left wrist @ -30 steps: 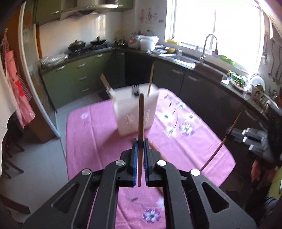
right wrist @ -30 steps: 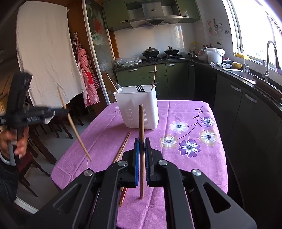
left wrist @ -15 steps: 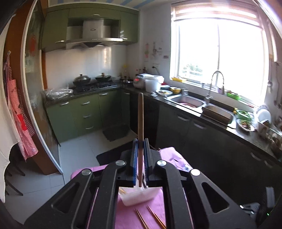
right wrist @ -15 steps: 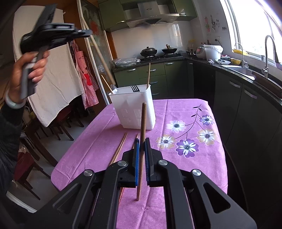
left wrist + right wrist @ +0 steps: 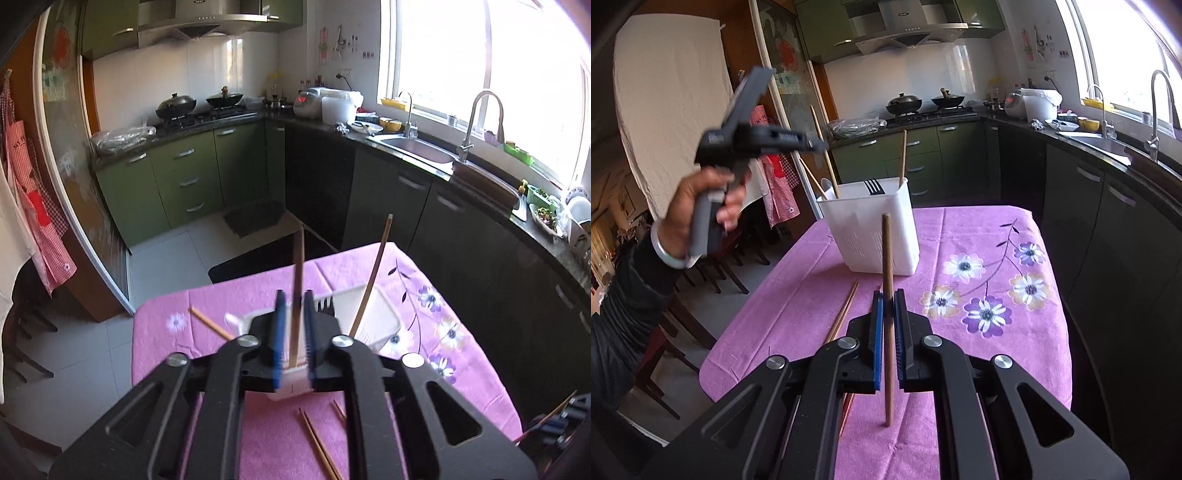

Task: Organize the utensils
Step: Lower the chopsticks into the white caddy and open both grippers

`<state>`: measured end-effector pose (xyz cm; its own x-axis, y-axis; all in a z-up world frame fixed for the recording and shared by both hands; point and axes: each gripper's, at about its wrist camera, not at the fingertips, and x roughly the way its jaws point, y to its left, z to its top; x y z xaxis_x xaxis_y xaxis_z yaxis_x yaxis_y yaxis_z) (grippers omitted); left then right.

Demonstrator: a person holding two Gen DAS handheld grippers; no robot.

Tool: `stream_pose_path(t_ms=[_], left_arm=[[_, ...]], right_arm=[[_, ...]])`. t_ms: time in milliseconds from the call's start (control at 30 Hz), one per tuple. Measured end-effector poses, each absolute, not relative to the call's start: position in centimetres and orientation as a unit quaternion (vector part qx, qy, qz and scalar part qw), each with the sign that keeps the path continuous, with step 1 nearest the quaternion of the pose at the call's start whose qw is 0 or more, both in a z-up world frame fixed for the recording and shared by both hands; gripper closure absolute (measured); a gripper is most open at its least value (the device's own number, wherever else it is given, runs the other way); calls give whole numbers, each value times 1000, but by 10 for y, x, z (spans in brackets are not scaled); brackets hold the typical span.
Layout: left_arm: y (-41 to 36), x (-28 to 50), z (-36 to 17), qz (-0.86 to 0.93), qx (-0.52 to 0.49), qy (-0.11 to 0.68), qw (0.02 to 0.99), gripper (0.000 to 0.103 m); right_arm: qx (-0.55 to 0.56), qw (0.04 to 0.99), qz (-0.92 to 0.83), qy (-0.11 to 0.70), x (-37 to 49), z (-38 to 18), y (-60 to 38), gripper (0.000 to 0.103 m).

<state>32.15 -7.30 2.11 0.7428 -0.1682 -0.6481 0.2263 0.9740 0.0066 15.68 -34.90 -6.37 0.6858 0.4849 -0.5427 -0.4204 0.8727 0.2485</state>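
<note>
Filling the caddy seems the step in hand on the purple-clothed worktop. Near the far edge, toward the left corner: white caddy, stocked with a black fork and a few upright sticks.

Left tongs poised right over the caddy, opening, with a gap showing either side of the dark chopstick between the pads. Lower end apparently inside the rim.

Right tongs over the near half of the worktop, well short of the caddy, clamped tight on a second brown chopstick held upright.

Flat on the cloth between caddy and near edge: loose chopsticks.

Next, probably: let the first stick fall and draw the left tongs clear. Then carry the right one to the far edge, keep it upright, and release only with the tip inside the rim. After that, a low pinch for the flat ones.
</note>
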Motion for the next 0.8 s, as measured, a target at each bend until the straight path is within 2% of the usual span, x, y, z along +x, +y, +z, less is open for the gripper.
stream_pose_path(t_ms=[67, 200, 267, 533, 667, 800], left_arm=[[-66, 311, 21, -111, 28, 328, 938, 71], [-44, 271, 29, -116, -26, 282, 952, 50], [-37, 244, 28, -107, -44, 253, 961, 35], [-21, 151, 4, -55, -22, 200, 978, 18], [-13, 124, -6, -24, -9, 186, 982, 14], [-5, 117, -16, -3, -5, 193, 981, 13]], right_arm=[[50, 918, 250, 303, 162, -55, -346, 96], [57, 927, 257, 268, 179, -20, -341, 96], [69, 930, 265, 246, 191, 1, -339, 96], [108, 948, 260, 149, 258, 82, -314, 96], [98, 958, 223, 151, 299, 86, -292, 96], [91, 960, 190, 183, 337, 62, -278, 96]])
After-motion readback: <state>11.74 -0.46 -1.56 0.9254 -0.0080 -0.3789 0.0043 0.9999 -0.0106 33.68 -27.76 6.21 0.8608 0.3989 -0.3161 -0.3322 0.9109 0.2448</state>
